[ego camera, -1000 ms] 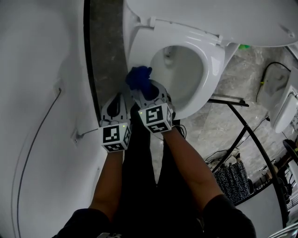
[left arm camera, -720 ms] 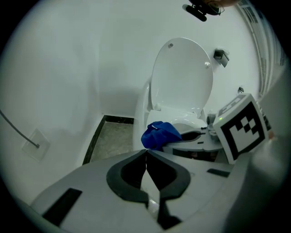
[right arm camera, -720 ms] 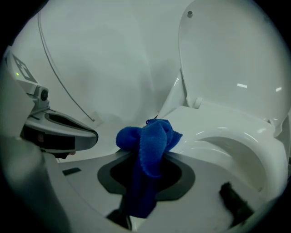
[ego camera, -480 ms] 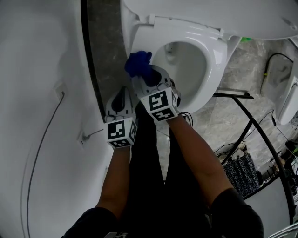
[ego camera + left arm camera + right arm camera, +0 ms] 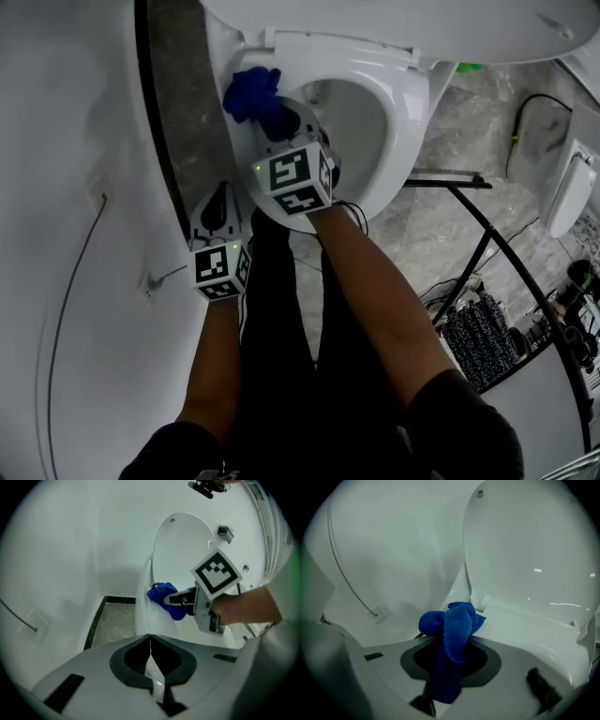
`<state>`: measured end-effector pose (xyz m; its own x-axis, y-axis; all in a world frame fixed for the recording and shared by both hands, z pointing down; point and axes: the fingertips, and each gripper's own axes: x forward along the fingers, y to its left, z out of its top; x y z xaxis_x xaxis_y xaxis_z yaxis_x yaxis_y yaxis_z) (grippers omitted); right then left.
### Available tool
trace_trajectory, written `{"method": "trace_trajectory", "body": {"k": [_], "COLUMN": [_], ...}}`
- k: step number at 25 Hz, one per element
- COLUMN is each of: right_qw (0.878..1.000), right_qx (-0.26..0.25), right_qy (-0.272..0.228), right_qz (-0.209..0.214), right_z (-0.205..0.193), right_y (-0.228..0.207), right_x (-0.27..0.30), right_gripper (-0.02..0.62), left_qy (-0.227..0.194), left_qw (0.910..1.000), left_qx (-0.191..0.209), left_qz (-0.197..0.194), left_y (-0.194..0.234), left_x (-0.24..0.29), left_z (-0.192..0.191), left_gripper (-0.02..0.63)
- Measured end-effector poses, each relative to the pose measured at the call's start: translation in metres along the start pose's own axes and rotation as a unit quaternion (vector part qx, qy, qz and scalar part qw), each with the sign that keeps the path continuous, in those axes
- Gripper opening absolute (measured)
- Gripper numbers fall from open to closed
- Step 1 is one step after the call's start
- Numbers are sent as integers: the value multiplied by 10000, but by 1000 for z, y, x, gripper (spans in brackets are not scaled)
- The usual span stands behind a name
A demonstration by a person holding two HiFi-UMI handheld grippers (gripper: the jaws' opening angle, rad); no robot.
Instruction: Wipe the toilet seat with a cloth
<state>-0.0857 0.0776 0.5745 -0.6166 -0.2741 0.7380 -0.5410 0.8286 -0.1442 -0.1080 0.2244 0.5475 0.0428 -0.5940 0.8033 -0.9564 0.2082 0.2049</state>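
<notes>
1. The right gripper (image 5: 279, 118) pinches a bunched blue cloth (image 5: 249, 93) at the toilet seat's (image 5: 410, 103) far-left edge.
2. The left gripper (image 5: 221, 193), jaws pressed together and empty, hangs nearer, left.
3. The cloth looks soft, light and floppy, so a mid-bunch grip likely suits it.

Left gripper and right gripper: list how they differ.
The left gripper is shut on nothing; the right gripper is shut on the blue cloth. The right gripper holds it over the toilet seat; the left gripper hangs back, off the seat. Both carry marker cubes and point downward.
</notes>
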Motion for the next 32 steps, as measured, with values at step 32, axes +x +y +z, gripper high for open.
{"method": "trace_trajectory", "body": {"k": [32], "right_qw": [9853], "right_qx": [1035], "right_qy": [-1226], "right_qz": [-580], "right_z": [10], "right_y": [-57], "right_x": [-160], "right_gripper": [110], "left_qy": [1254], "left_qw": [9816], "left_qx": [-651], "left_qz": [-1284], "left_y": [-51], "left_x": [15], "left_z": [-65], "left_gripper": [170]}}
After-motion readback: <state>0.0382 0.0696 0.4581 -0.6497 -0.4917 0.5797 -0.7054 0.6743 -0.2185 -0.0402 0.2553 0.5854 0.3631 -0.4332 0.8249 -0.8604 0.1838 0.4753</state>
